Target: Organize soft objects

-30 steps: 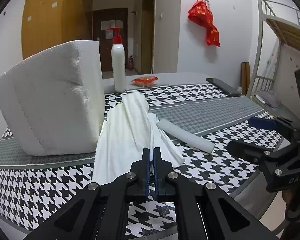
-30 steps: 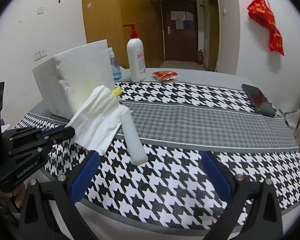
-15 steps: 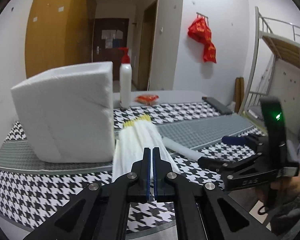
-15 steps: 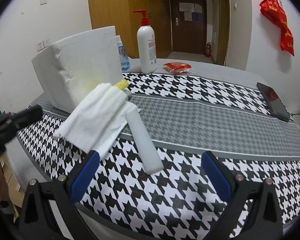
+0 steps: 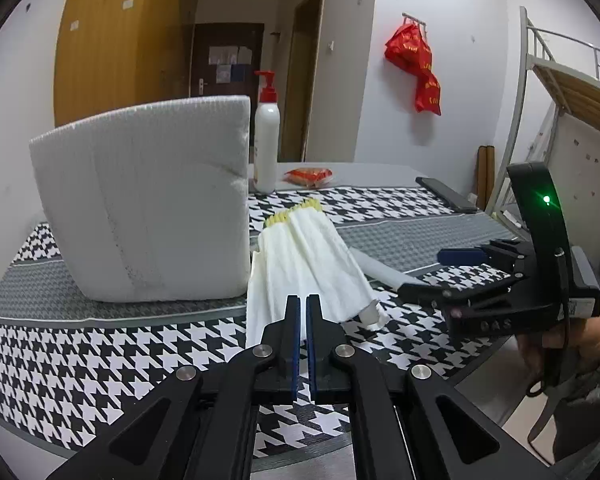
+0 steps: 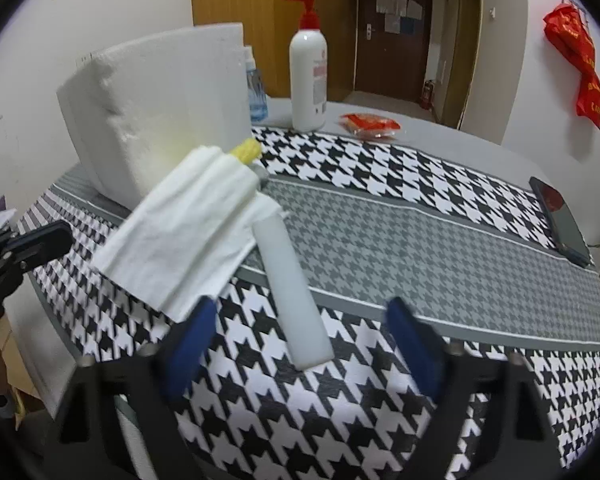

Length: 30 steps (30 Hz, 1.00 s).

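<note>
Right wrist view: the right gripper (image 6: 300, 340) is closing its blue pads, nothing pressed yet, around the near end of the white foam stick (image 6: 292, 292), probably to lift it. The left gripper (image 5: 303, 320) is clenched empty, near the folded white cloth (image 5: 308, 268), which leans on the big foam block (image 5: 148, 208) at left. All rest on a houndstooth table (image 6: 420, 248); a pump bottle (image 6: 308, 76) stands far.
</note>
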Motion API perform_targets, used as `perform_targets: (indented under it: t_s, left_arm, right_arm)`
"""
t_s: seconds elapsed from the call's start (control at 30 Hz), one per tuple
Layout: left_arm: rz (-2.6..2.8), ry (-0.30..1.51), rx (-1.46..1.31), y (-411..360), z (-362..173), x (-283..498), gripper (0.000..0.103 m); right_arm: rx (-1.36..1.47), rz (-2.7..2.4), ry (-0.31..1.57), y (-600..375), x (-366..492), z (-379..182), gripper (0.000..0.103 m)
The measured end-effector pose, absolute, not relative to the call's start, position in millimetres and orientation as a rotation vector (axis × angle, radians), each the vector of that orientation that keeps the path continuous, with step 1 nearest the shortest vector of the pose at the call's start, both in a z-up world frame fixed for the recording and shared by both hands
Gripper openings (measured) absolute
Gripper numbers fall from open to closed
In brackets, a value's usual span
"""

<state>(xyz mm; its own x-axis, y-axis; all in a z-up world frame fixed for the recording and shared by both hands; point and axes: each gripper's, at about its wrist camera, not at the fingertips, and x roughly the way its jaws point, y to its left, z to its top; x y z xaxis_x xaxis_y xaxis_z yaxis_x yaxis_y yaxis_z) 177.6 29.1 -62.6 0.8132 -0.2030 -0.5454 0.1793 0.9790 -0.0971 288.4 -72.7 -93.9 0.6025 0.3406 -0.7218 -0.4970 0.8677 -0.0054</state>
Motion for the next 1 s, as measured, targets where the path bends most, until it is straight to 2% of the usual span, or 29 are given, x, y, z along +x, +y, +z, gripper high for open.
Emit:
perform_targets:
  t_s: [0.03,0.1,0.13,0.2,0.23,0.33,0.4,0.47,0.57,0.67,0.77,1.0]
  left_arm:
    - [-0.203,0.588,-0.041,29.5,-63.4,178.2,0.006]
    - [-0.205,0.59,-0.043,30.1,-64.1,179.2,0.018]
    - [-0.209,0.589,-0.046,30.6,-64.4,179.2,0.022]
    - [-0.204,0.581,-0.046,30.6,-63.1,179.3,0.047]
    - [-0.196,0.576,-0.043,30.4,-62.6,178.8,0.051]
    - [-0.2,0.576,-0.043,29.6,-63.3,180.0,0.056]
    - [-0.201,0.587,-0.034,25.7,-64.9,183.4,0.065]
    - [-0.214,0.592,-0.022,20.5,-66.4,184.7,0.07]
    - [-0.221,0.596,0.004,11.3,-67.4,187.6,0.086]
    - [-0.234,0.599,0.019,3.2,-67.5,190.8,0.087]
    - [-0.228,0.602,0.029,-2.9,-68.5,195.2,0.088]
    - [-0.211,0.606,0.057,-16.5,-70.6,203.6,0.088]
  right_arm:
    - [-0.225,0.489,0.791,-72.0,289.9,-94.8,0.072]
    - [-0.242,0.492,0.793,-71.6,290.2,-95.8,0.068]
    - [-0.25,0.493,0.798,-71.1,290.8,-96.5,0.062]
    - [-0.275,0.492,0.806,-69.5,290.6,-98.9,0.05]
    - [-0.285,0.496,0.809,-69.0,290.4,-100.0,0.046]
    - [-0.288,0.512,0.82,-69.8,289.7,-102.2,0.044]
    - [-0.286,0.515,0.824,-71.4,290.7,-102.2,0.044]
    - [-0.292,0.519,0.826,-71.9,290.2,-102.5,0.044]
    - [-0.272,0.557,0.832,-75.8,292.5,-102.5,0.04]
    - [-0.255,0.584,0.829,-80.5,296.1,-102.6,0.024]
    - [-0.242,0.59,0.833,-83.9,294.8,-101.2,0.02]
    - [-0.163,0.589,0.817,-107.8,279.7,-92.6,0.02]
